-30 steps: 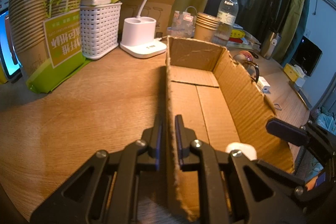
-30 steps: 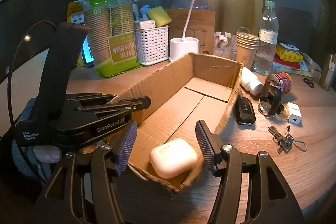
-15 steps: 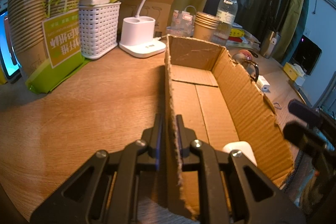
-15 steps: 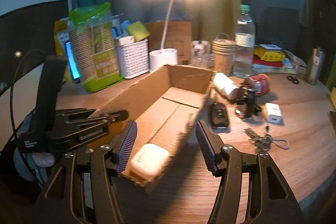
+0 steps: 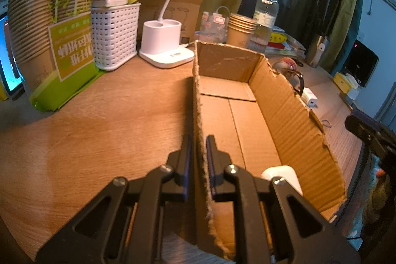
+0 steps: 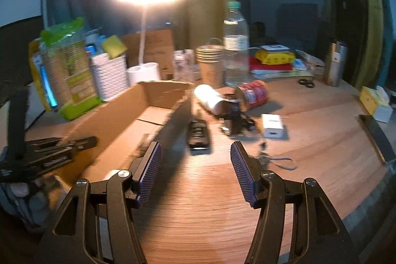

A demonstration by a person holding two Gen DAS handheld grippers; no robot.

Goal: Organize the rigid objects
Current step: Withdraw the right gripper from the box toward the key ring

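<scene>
While my left gripper [image 5: 198, 147] is closed on the left wall of the cardboard box [image 5: 292, 115], one finger stands outside the wall and one inside, and both press the cardboard. In the box, at its near end, lies a white earbud case [image 5: 284, 172]; it rests on the box floor, partly hidden behind my finger.

My right gripper [image 6: 195, 160] has its jaws wide apart and holds nothing. It hangs over the wooden table [image 6: 309, 140], to the right of the box. Between its fingertips, farther away, I see a black car key [image 6: 199, 135] flat on the table, just beside the box wall. Near it are a white charger [image 6: 272, 125], a white bottle [image 6: 209, 98] lying on its side, and a bunch of keys [image 6: 269, 158]. This view is blurred.
</scene>
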